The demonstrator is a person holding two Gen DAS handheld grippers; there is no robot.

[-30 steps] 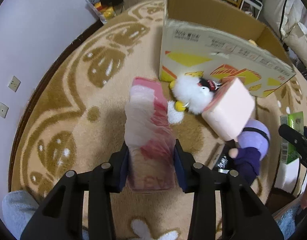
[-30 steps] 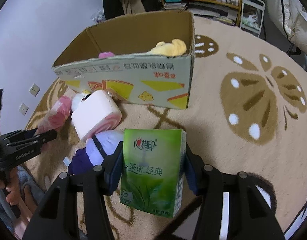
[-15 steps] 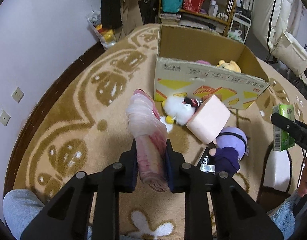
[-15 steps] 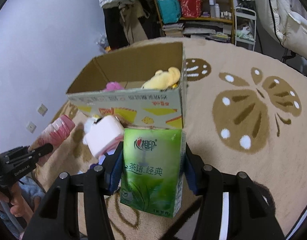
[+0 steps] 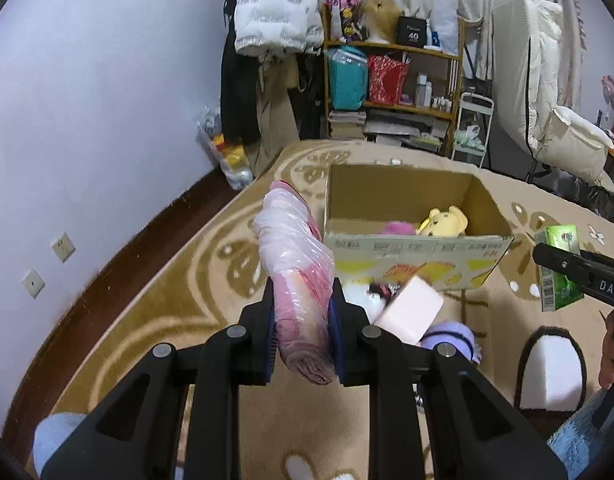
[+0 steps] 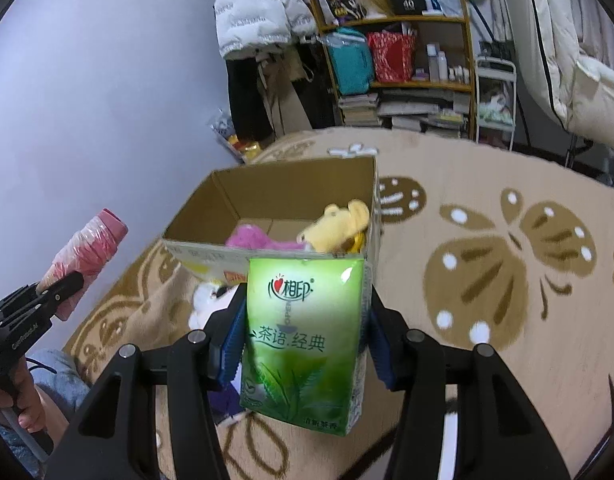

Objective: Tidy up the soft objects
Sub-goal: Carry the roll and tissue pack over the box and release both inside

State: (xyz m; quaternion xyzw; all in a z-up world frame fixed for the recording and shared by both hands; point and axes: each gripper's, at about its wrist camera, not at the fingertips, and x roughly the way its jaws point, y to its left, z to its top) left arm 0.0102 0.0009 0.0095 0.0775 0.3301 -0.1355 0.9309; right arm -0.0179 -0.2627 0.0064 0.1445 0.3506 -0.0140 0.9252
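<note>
Tissue pack clawed; box ahead — toys between.

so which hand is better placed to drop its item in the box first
Probably the right. Its tongs hold the green tissue pack directly in front of the cardboard box; the left tongs' pink wrapped roll sits off the box's left side.

Left gripper and right gripper both clamped, tilted downward.

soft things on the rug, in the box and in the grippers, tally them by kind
plush toys: 4 (yellow bear, pink plush, white plush, purple plush)
tissue packs: 2 (pink pack, green pack)
pink foam block: 1
total: 7
</note>
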